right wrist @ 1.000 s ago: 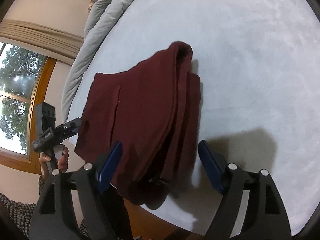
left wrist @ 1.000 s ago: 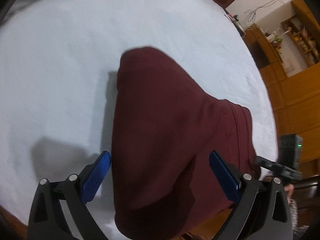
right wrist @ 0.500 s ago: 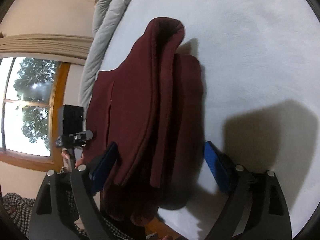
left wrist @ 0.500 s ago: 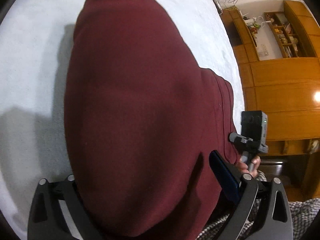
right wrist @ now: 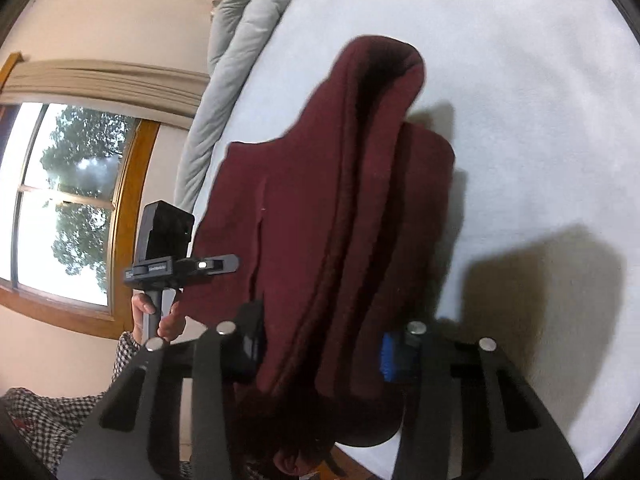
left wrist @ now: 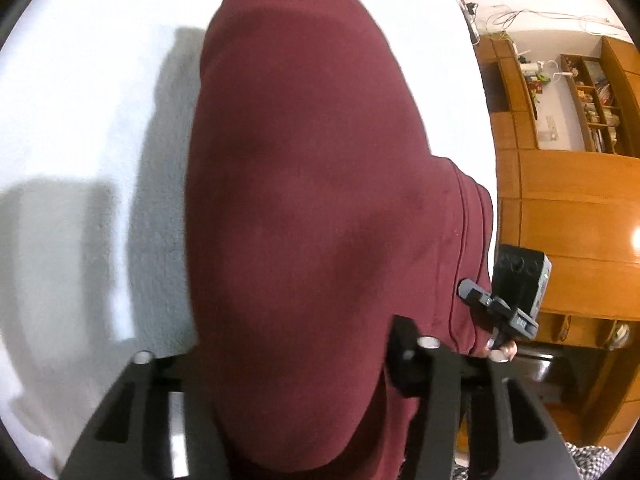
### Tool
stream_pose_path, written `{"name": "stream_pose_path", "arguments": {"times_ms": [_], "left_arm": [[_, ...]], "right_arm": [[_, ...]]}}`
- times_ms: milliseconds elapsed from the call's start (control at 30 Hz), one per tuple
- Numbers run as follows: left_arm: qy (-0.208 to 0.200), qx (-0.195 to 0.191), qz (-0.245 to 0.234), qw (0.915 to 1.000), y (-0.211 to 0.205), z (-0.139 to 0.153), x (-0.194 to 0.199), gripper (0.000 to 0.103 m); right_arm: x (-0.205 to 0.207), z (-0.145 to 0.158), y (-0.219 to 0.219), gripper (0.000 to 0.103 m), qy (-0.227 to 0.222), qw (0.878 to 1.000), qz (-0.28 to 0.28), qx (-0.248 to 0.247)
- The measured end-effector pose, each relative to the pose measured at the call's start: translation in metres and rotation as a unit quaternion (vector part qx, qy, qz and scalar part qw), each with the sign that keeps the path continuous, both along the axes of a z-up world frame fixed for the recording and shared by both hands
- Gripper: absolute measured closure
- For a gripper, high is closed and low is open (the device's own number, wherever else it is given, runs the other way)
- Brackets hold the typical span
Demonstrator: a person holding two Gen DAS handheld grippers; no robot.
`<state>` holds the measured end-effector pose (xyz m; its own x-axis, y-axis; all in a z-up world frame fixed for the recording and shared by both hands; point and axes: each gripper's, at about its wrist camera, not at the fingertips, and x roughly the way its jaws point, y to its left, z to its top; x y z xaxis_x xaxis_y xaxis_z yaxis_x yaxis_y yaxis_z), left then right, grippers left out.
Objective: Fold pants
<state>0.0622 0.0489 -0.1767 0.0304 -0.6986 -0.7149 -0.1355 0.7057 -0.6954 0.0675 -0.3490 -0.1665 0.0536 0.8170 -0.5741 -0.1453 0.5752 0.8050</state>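
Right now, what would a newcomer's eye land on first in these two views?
The maroon pants fill the middle of both views, bunched in thick folds on the pale bed cover. The left gripper and right gripper each close on the near end. A bright window stands far left in the right wrist view.

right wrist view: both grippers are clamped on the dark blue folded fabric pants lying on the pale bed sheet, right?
Only the colour is wrong. The folded fabric pants are maroon, not dark blue, as the right wrist view shows; the blue there belongs to the right gripper pads. Both grippers do appear clamped on them, over the pale bed sheet.
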Motion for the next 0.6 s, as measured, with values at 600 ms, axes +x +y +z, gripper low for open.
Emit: {"name": "stream_pose_path", "arguments": {"times_ms": [600], "left_arm": [[-0.132, -0.034, 0.021, 0.9904, -0.060, 0.067, 0.108, 0.065]], "right_arm": [[0.124, 0.105, -0.048, 0.065, -0.138, 0.987, -0.031, -0.077]]}}
